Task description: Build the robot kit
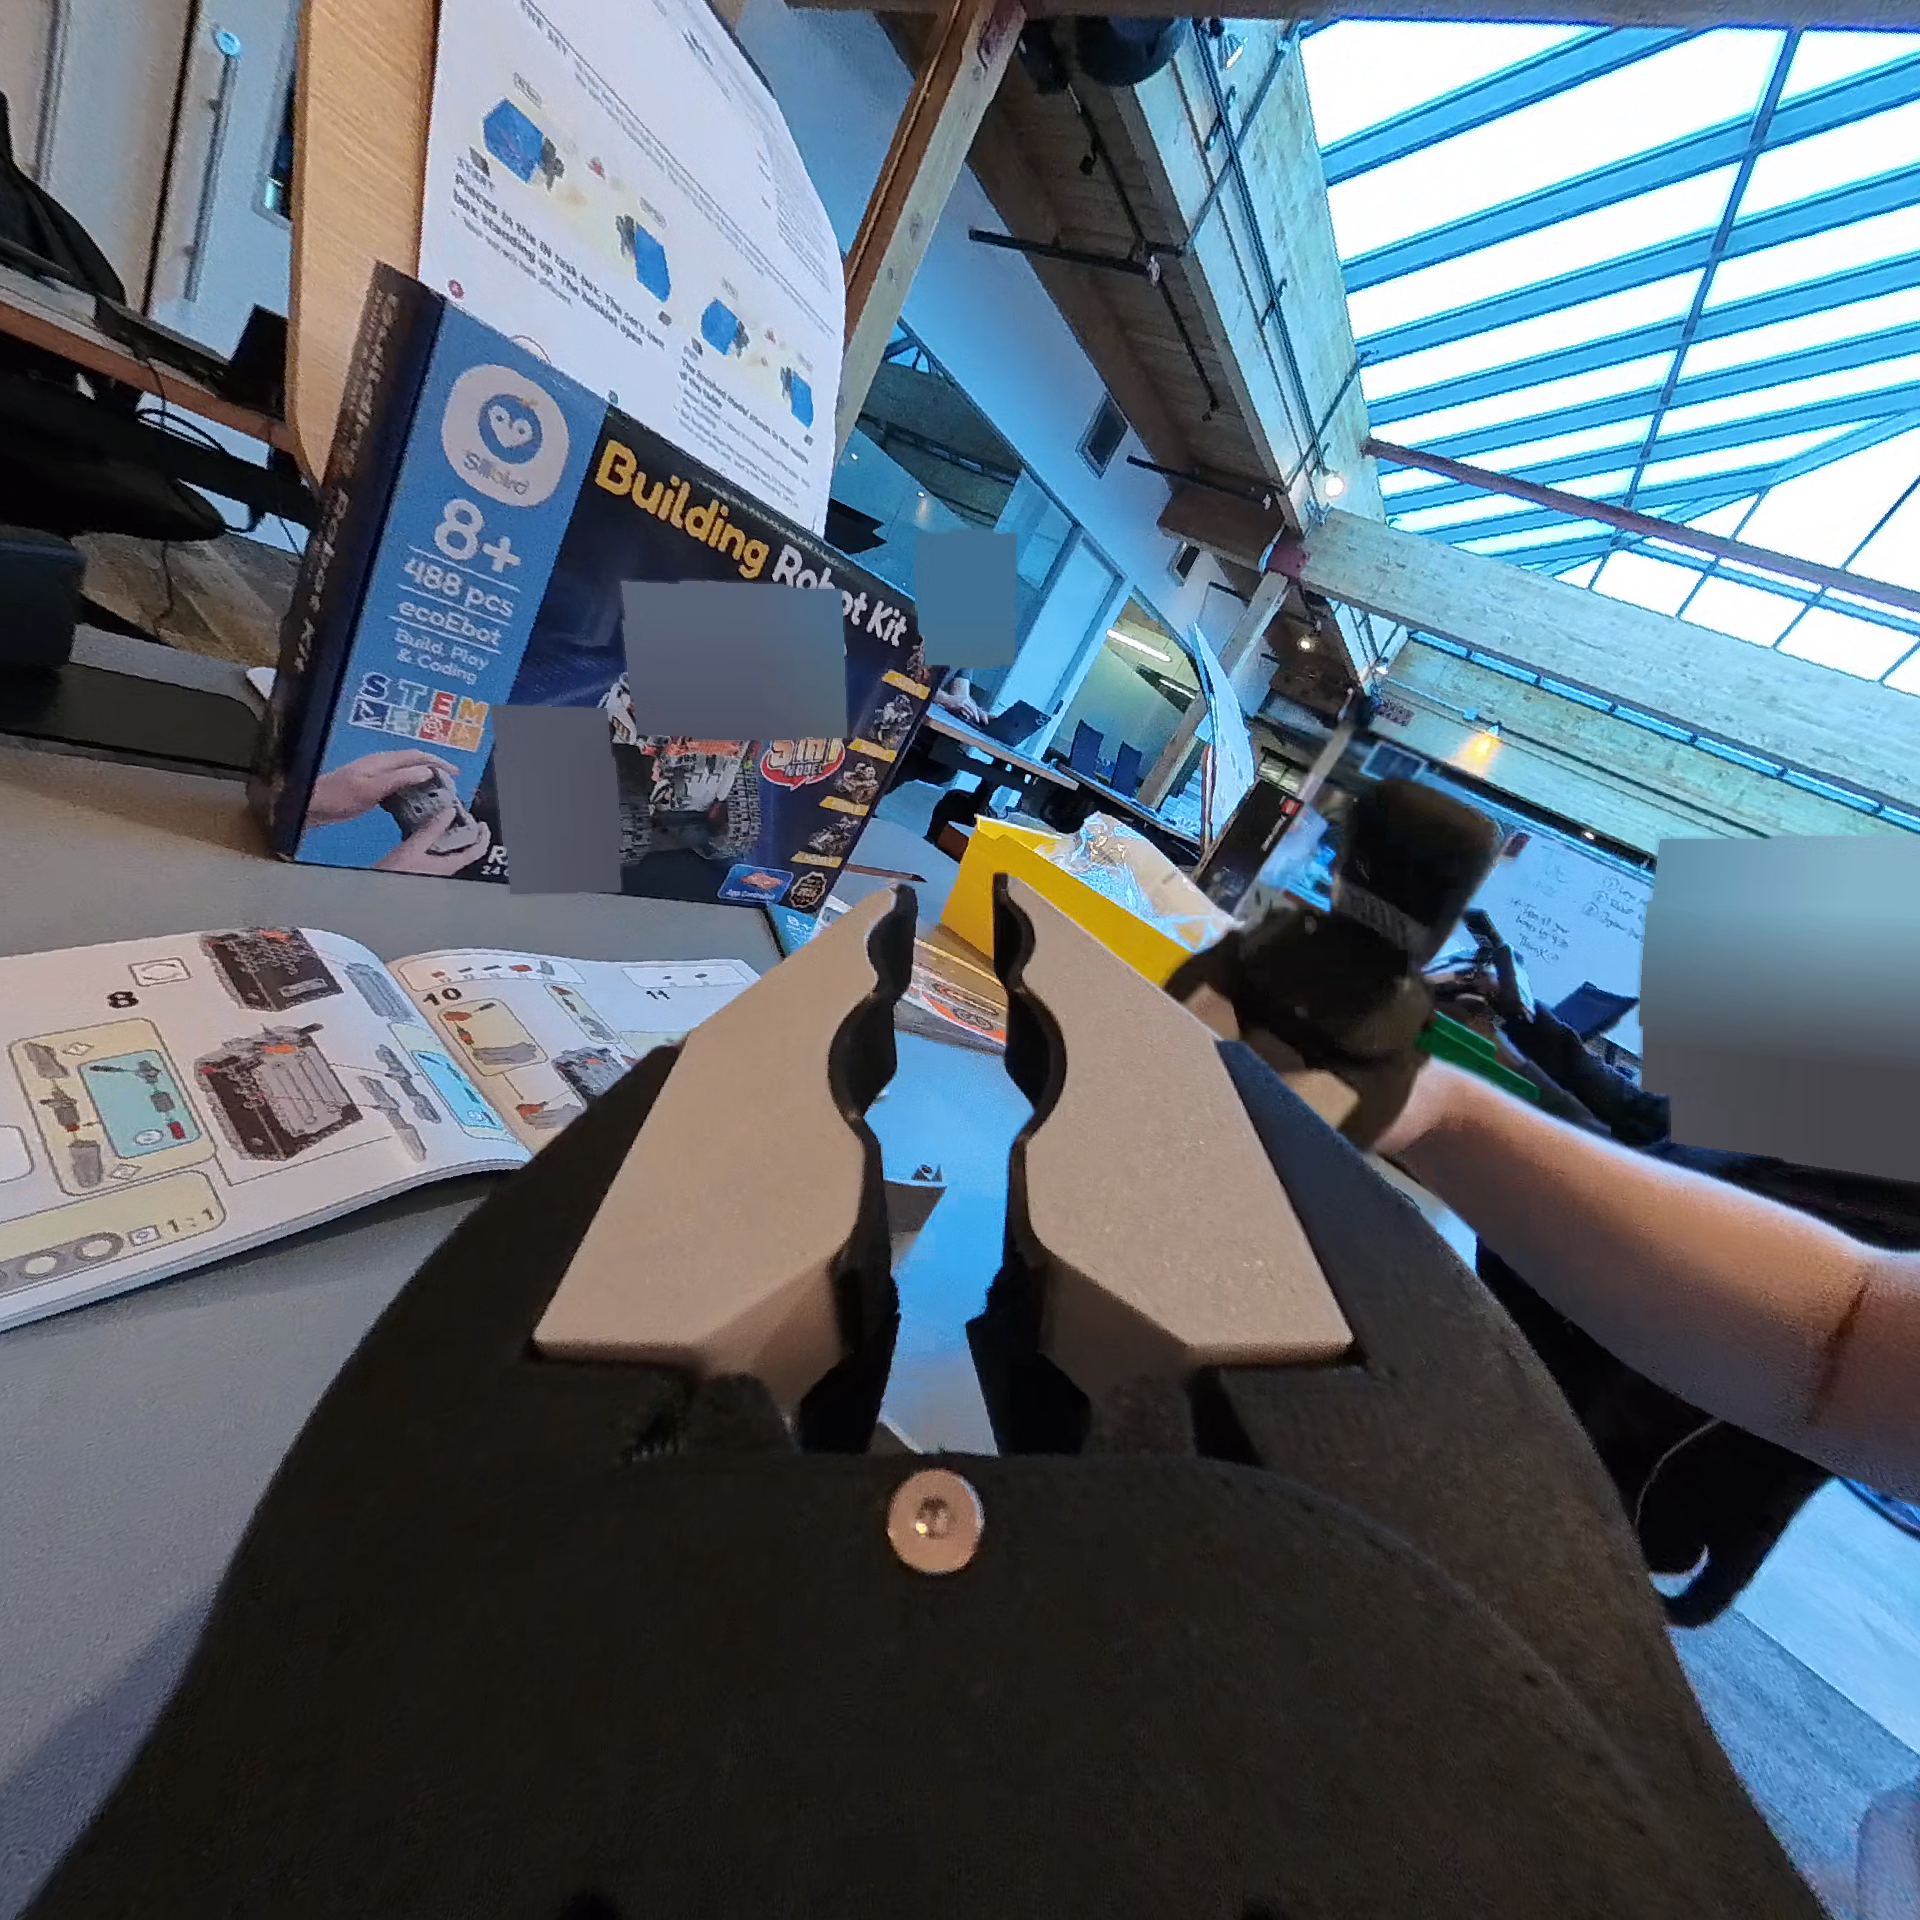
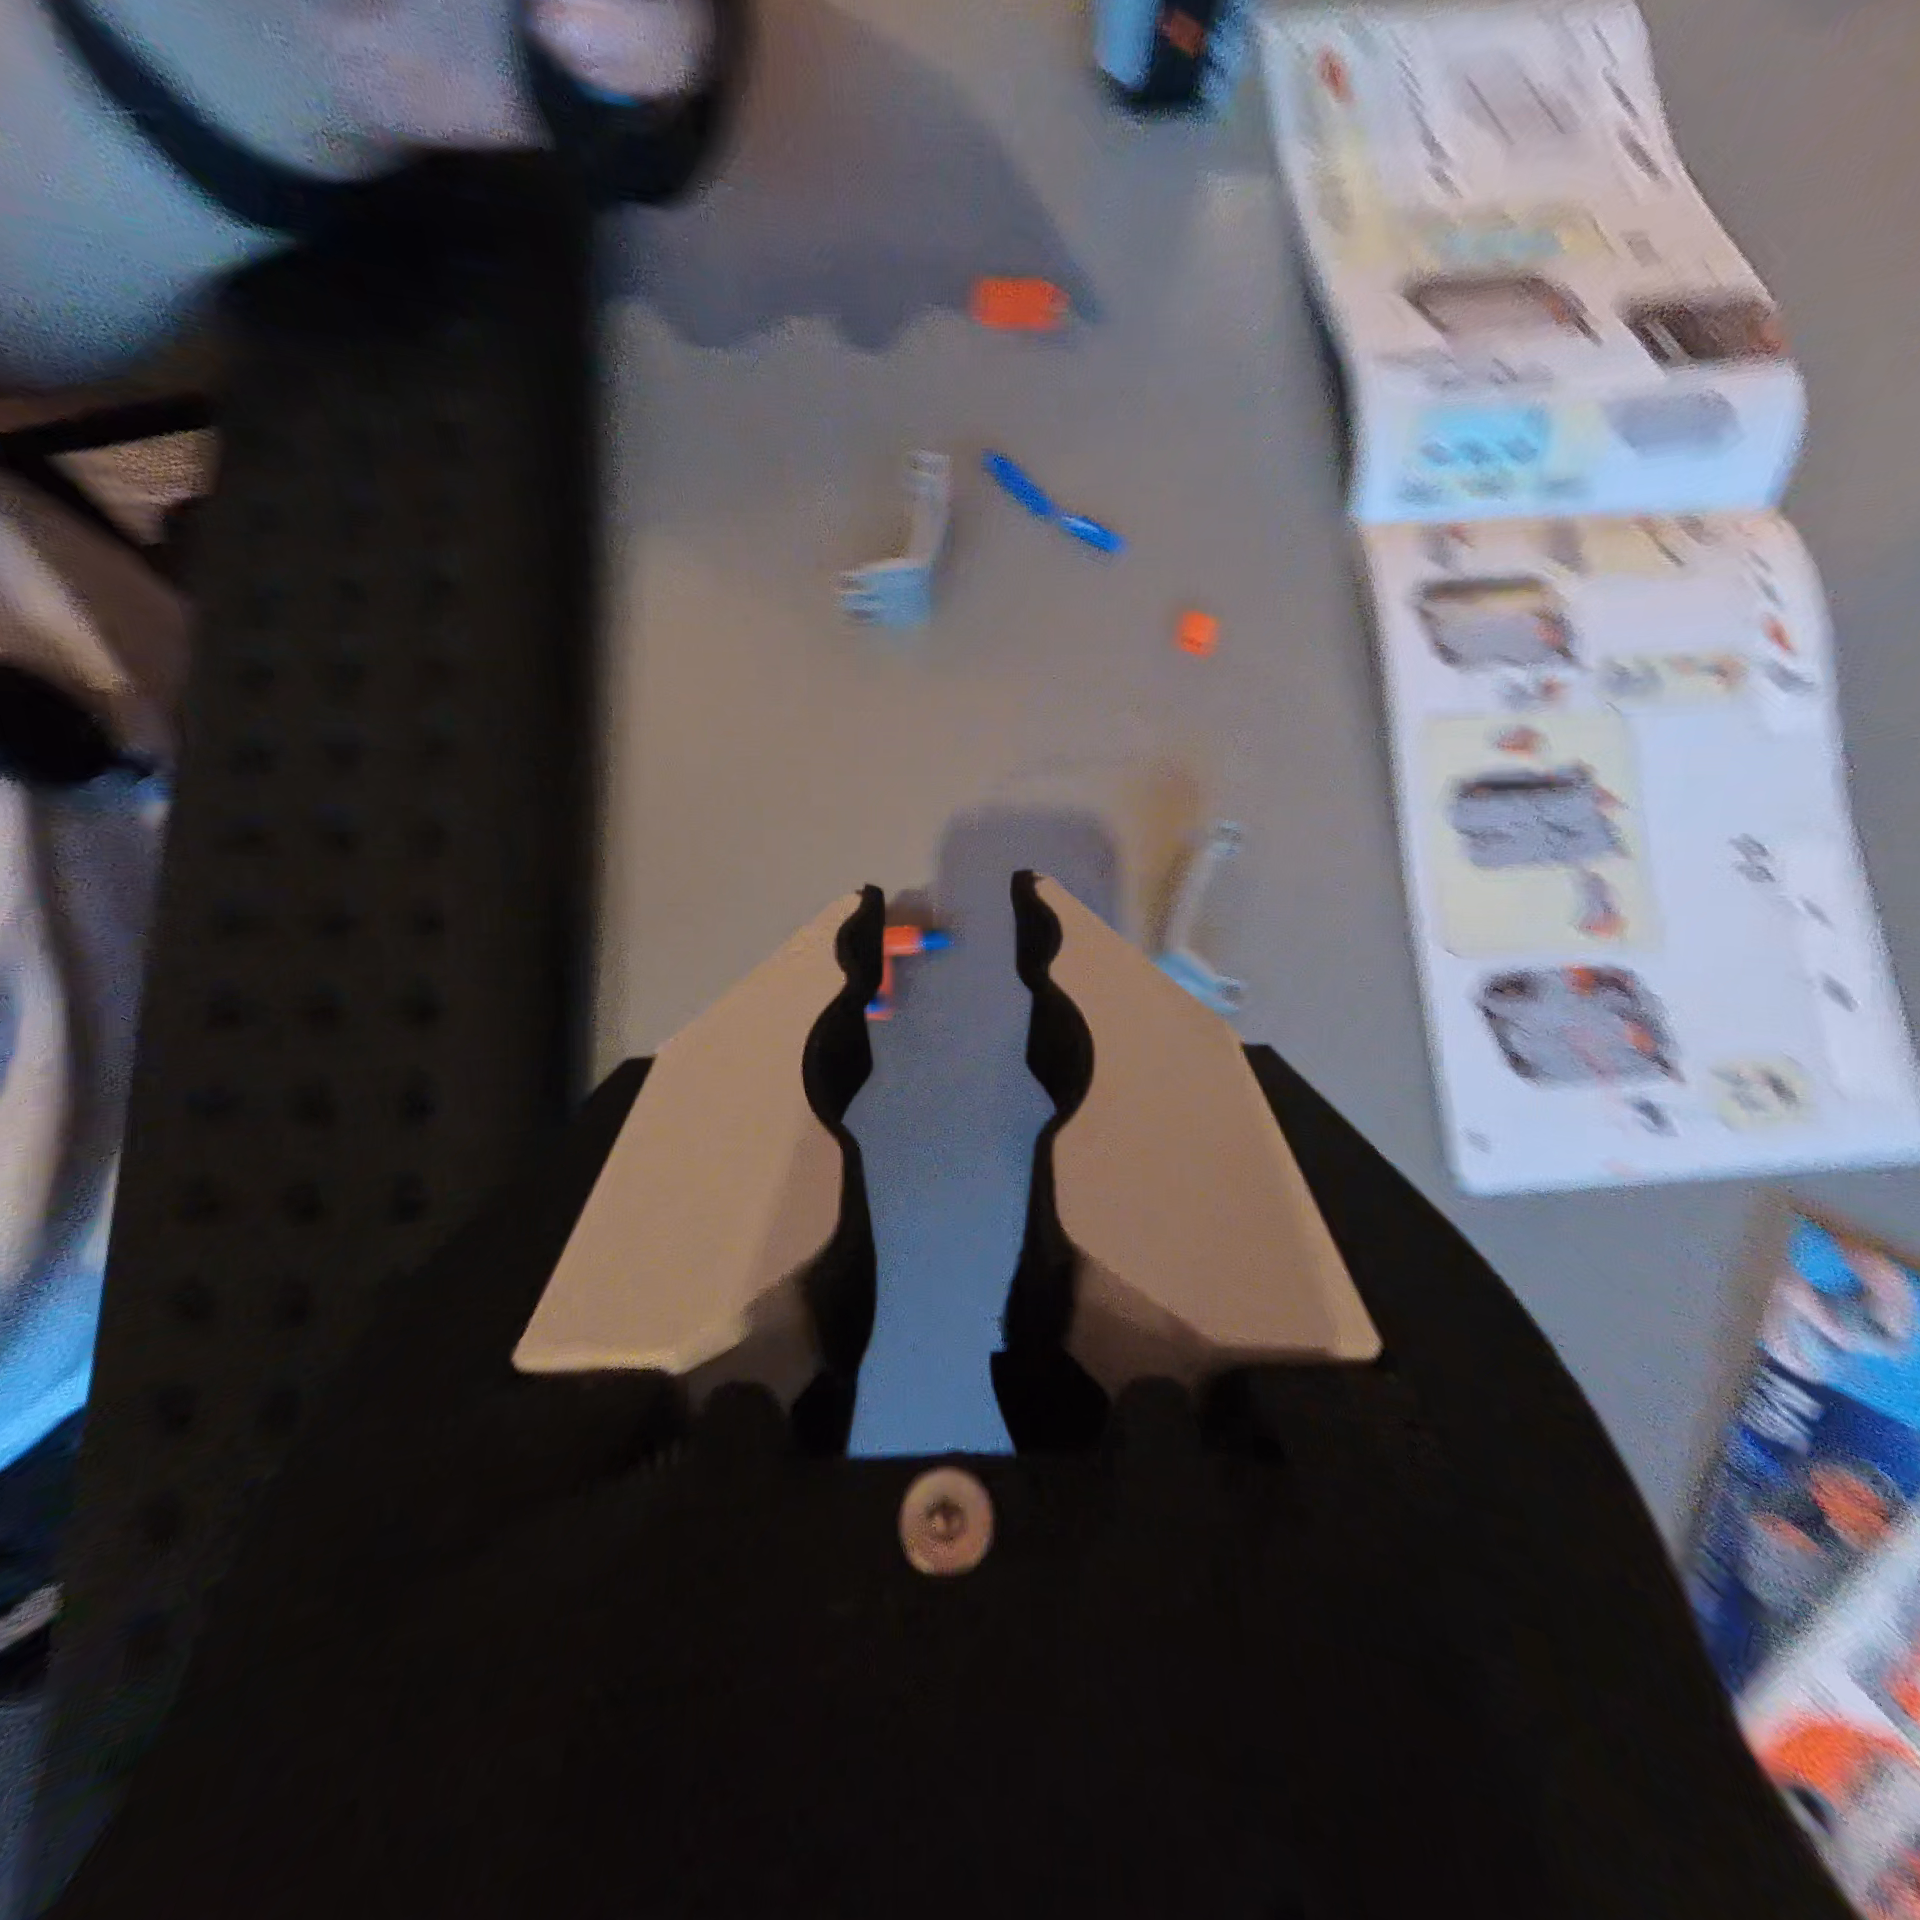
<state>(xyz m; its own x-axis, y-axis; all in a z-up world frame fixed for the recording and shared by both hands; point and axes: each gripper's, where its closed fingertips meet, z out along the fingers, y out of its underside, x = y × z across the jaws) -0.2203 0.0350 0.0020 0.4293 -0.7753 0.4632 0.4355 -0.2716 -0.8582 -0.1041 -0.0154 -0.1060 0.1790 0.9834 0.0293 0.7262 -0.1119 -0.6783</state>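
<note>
The left claw (image 1: pixel 954 896) hangs parted and empty above the grey surface (image 1: pixel 125 873). The right claw (image 2: pixel 945 883), parted and empty, hovers over a small orange-and-blue plastic pin (image 2: pixel 906 943). Descending off-centre could knock it aside.

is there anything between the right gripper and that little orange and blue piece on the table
Nothing visible does. The right gripper is open and empty above the grey table, and the small orange-and-blue piece lies just by its left fingertip, partly hidden behind it. The picture is blurred, so contact cannot be told.
</note>
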